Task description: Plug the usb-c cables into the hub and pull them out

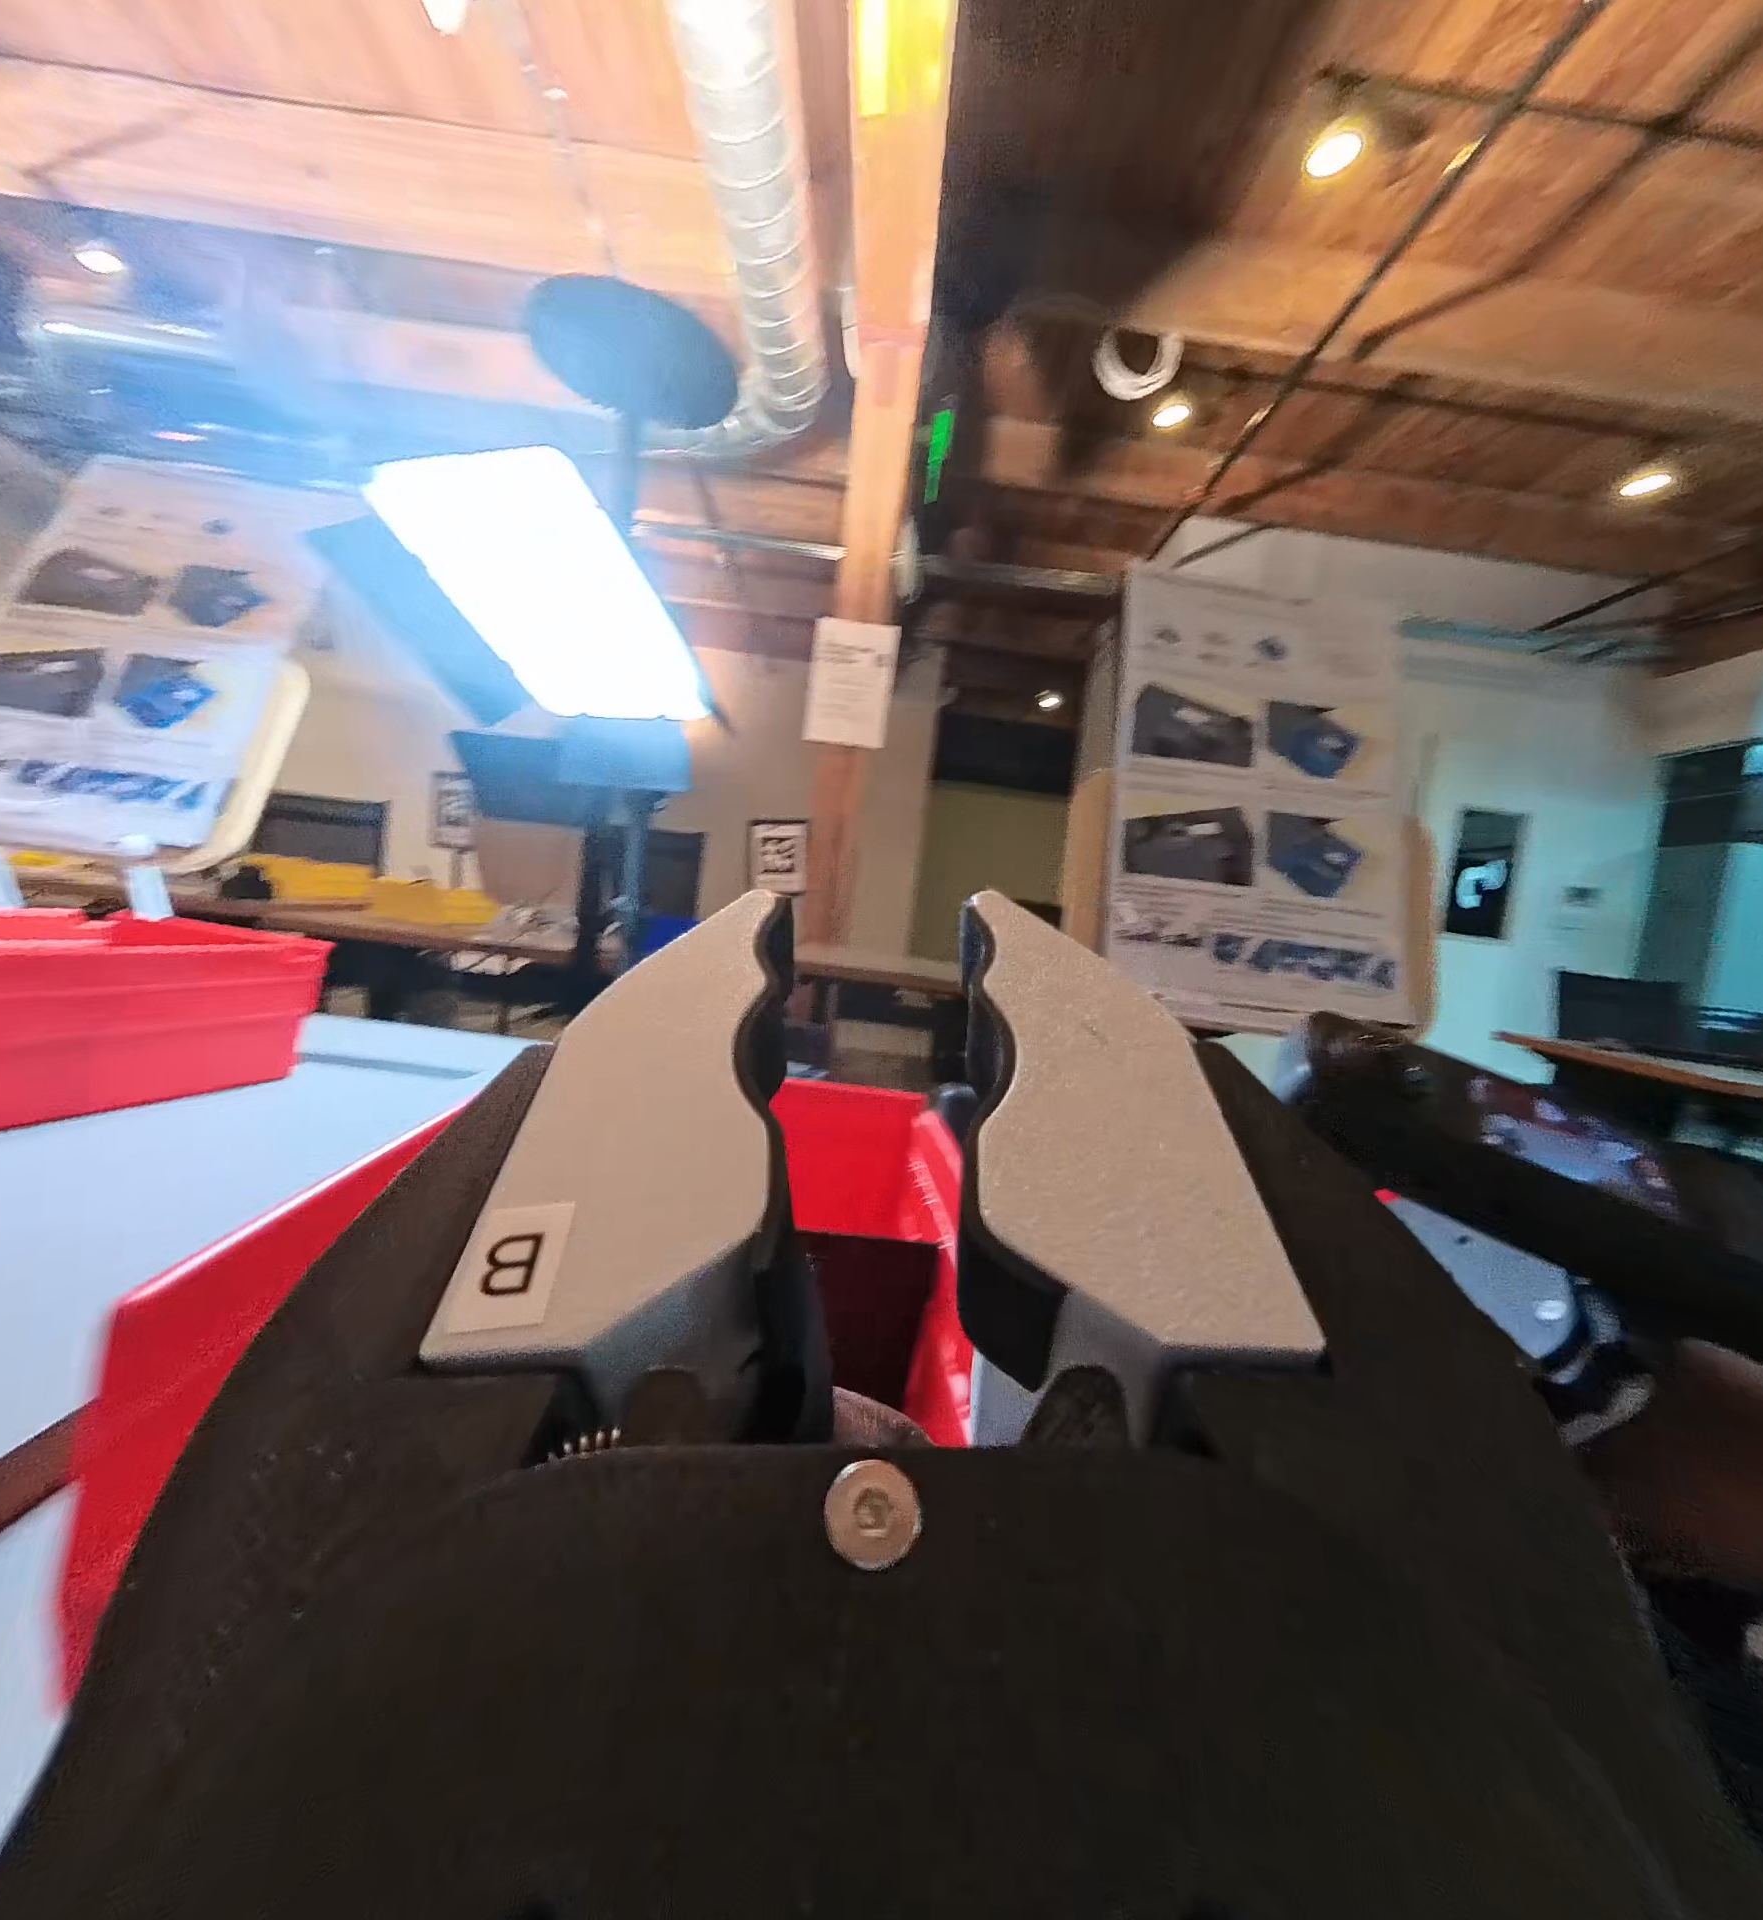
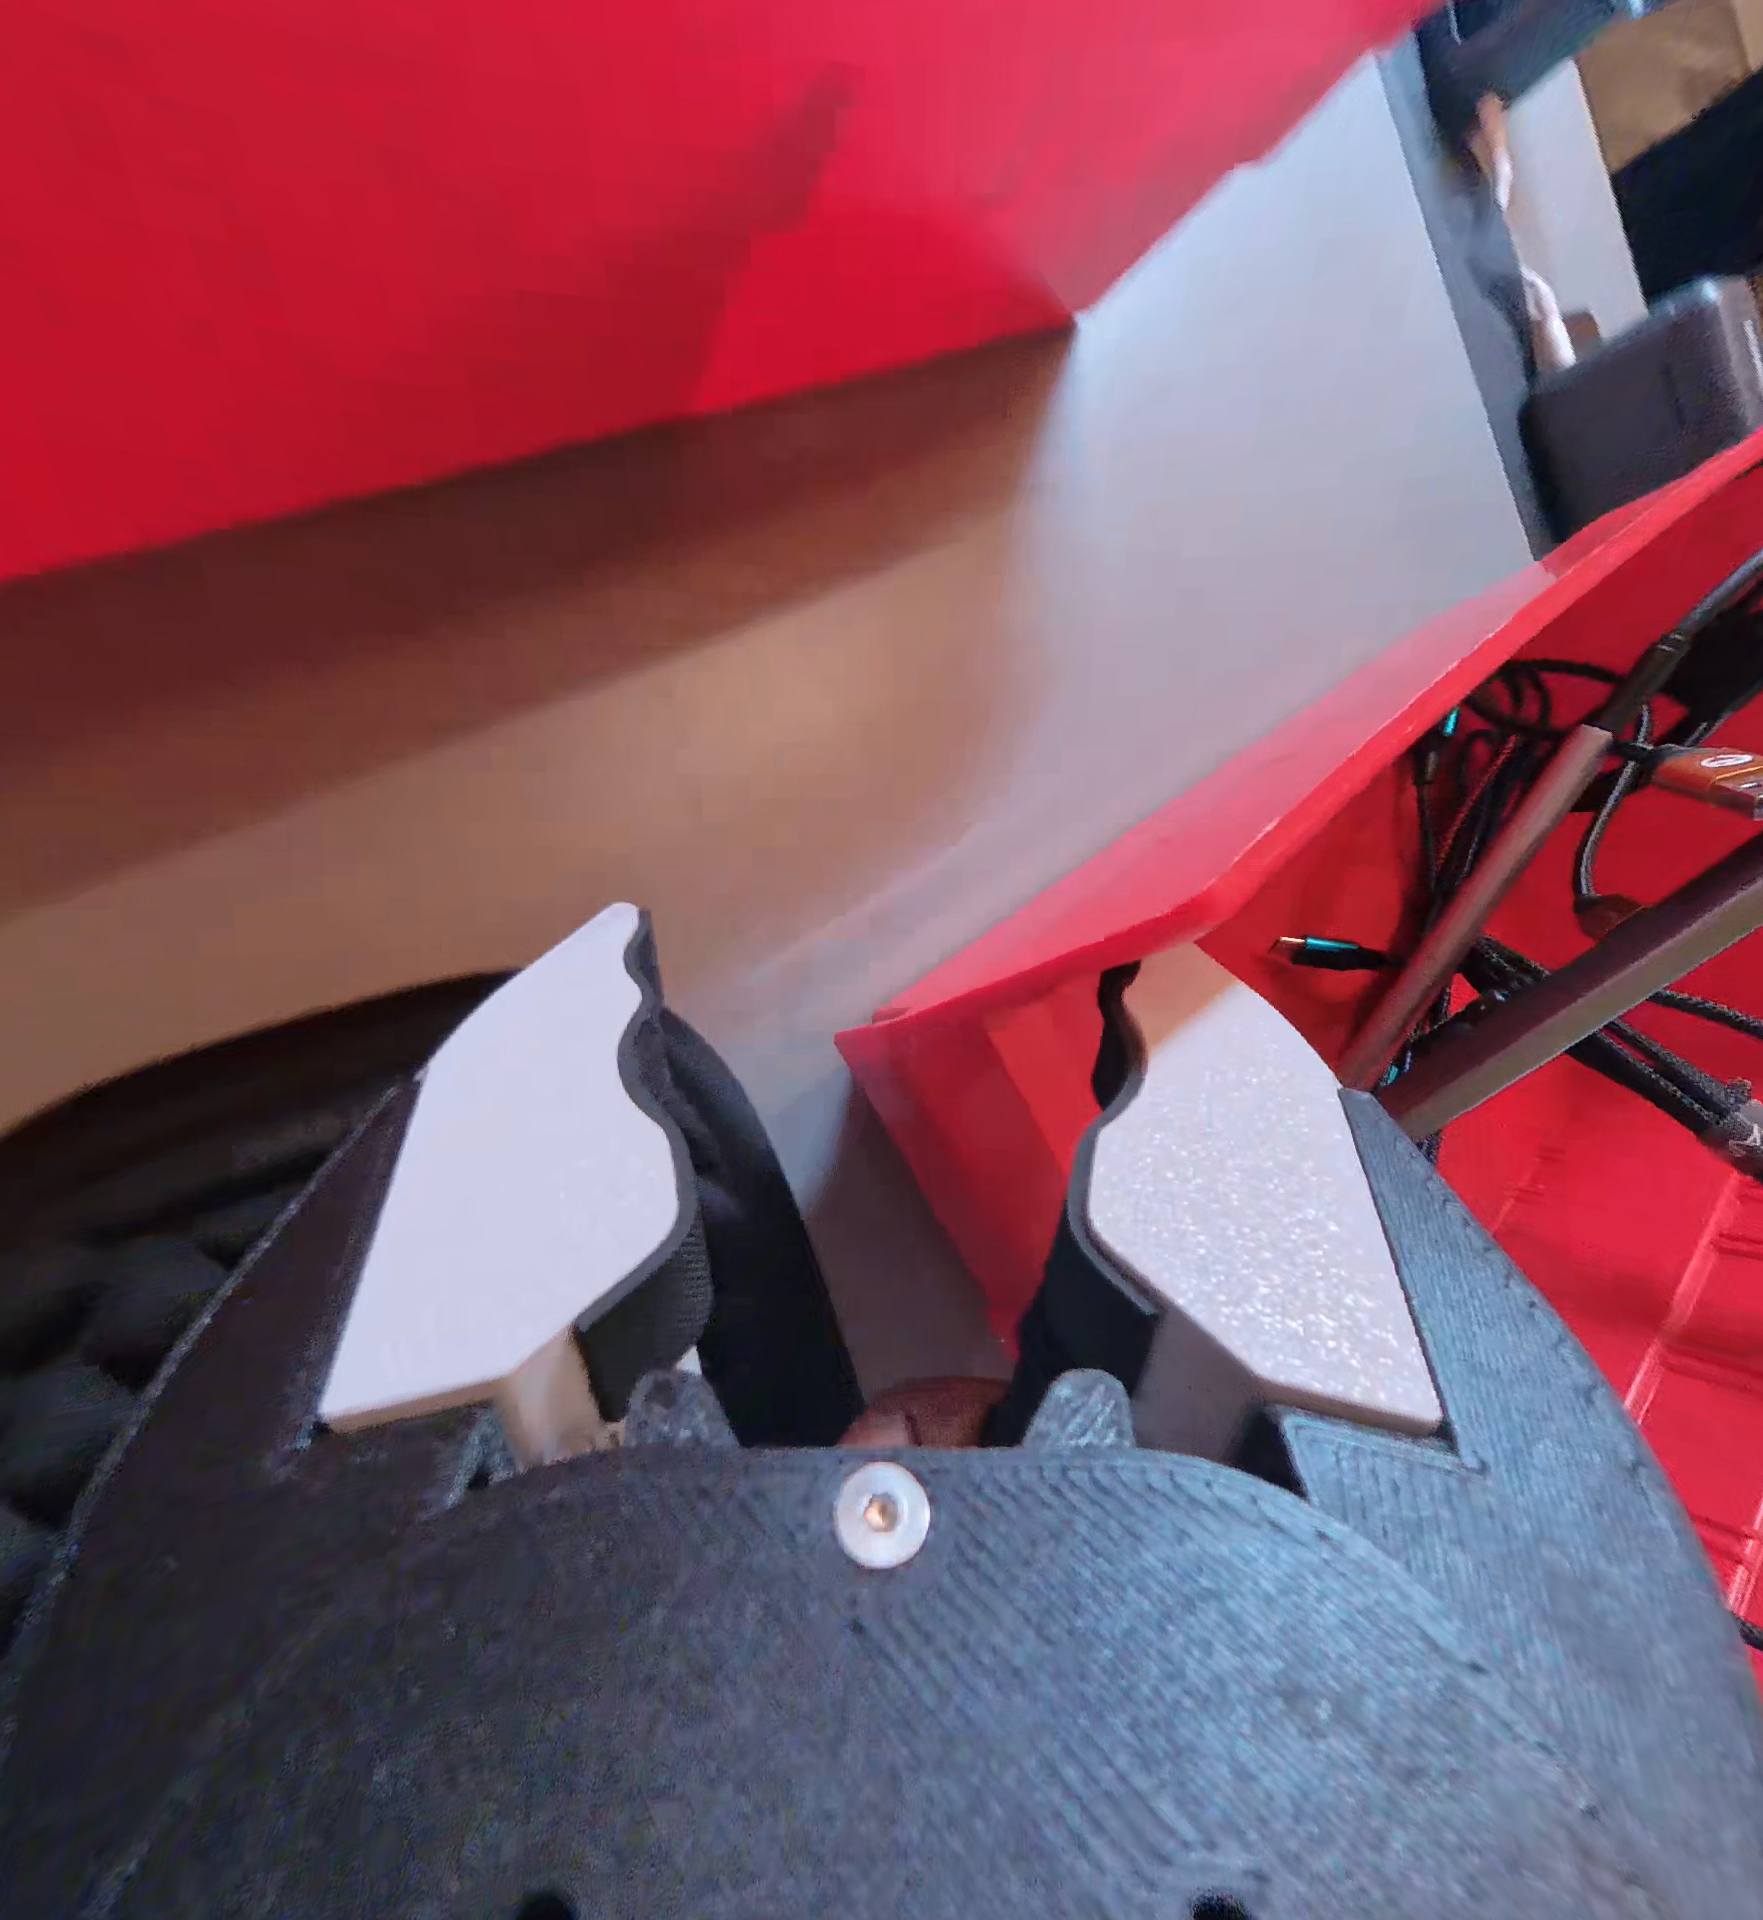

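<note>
In the right wrist view, a red bin [image 2: 1116, 831] at the right holds a tangle of black braided cables [image 2: 1542, 1060] and two slim grey hub bars [image 2: 1479, 883]. A teal-tipped USB-C plug [image 2: 1324, 951] and an orange USB plug [image 2: 1750, 779] lie loose among them. My right gripper [image 2: 882, 951] is open and empty at the bin's near corner, with its right fingertip tucked under the bin's rim. My left gripper [image 1: 877, 914] is open and empty, tilted up toward the room above a red bin [image 1: 856, 1153]. No cable or hub shows in the left wrist view.
A second red bin [image 1: 108, 997] stands at the left on the pale table [image 1: 129, 1195]. The other gripper's black body [image 1: 1542, 1174] is close on the right. In the right wrist view a large red bin wall [image 2: 441, 260] fills the top. A dark box [image 2: 1646, 416] sits beyond the table edge. There is about 25 cm between the tips of the two grippers.
</note>
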Demonstrator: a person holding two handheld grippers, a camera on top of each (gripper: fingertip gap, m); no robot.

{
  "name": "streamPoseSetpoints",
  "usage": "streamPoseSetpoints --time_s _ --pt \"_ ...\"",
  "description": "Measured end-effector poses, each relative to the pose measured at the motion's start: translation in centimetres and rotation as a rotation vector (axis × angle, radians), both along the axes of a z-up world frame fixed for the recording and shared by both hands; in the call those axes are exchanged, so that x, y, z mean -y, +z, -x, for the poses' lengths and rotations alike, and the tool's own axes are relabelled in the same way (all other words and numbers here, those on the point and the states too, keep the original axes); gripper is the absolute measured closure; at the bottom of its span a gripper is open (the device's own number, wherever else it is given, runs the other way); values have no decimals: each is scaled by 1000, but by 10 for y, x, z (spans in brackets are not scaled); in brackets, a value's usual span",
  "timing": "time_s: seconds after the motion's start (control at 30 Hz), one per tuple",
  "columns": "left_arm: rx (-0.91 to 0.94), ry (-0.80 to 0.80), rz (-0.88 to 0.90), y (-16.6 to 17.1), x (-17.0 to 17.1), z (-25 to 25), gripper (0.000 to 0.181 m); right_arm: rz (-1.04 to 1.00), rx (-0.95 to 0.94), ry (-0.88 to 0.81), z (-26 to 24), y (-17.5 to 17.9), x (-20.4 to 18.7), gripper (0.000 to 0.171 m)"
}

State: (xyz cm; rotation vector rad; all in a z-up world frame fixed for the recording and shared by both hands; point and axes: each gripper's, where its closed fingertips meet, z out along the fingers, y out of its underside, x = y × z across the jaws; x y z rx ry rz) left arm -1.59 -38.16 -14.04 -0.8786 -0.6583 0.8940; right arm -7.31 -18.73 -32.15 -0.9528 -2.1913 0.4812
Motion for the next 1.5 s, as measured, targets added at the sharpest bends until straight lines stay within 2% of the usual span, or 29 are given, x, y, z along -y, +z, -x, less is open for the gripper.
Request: streamPoseSetpoints --time_s 0.13,0.27,0.33,0.43,0.57,0.67,0.7,0.73,0.77,0.8,0.83,0.93,1.0,1.1,1.2,1.27,1.4,1.47,1.5 --pt "81 101 18 -14 35 13 149 49 -5 93 10 3 28 96" --pt "238 170 67 -43 56 32 143 141 -2 202 15 4 51 92" --pt "335 196 91 -63 66 44 129 217 12 276 10 7 60 86" --pt "408 236 145 -85 82 58 119 441 30 335 0 18 73 81" --pt "439 291 191 -95 103 78 117 562 25 354 2 23 78 90" --pt "553 242 236 -117 106 98 117 623 -51 362 0 36 83 90" --pt "592 194 258 -125 100 102 118 657 -102 368 -2 45 83 92" --pt "622 145 280 -132 94 104 130 694 -158 376 -4 55 84 94" --pt "639 161 283 -134 95 106 139 733 -219 375 -7 65 83 93" --pt "635 203 302 -133 100 105 160 772 -279 362 -10 74 80 93" --pt "624 216 337 -133 100 101 172 818 -331 347 -15 82 78 90" --pt "611 215 322 -130 96 80 175 950 -445 323 -32 92 78 96" --pt "602 202 286 -130 91 60 176 893 -504 358 -41 94 81 117" --pt "536 252 264 -127 90 35 173 814 -491 363 -42 86 88 123" --pt "466 337 389 -117 96 36 143 751 -396 318 -33 70 92 115" --pt "468 326 369 -115 94 43 127 702 -348 289 -27 60 95 118" --pt "511 282 334 -129 90 69 106 556 -208 238 -15 33 102 118" --pt "542 252 371 -140 84 80 114 497 -177 212 -11 25 102 125" --pt "541 221 372 -140 80 81 133 474 -184 198 -8 24 102 129"
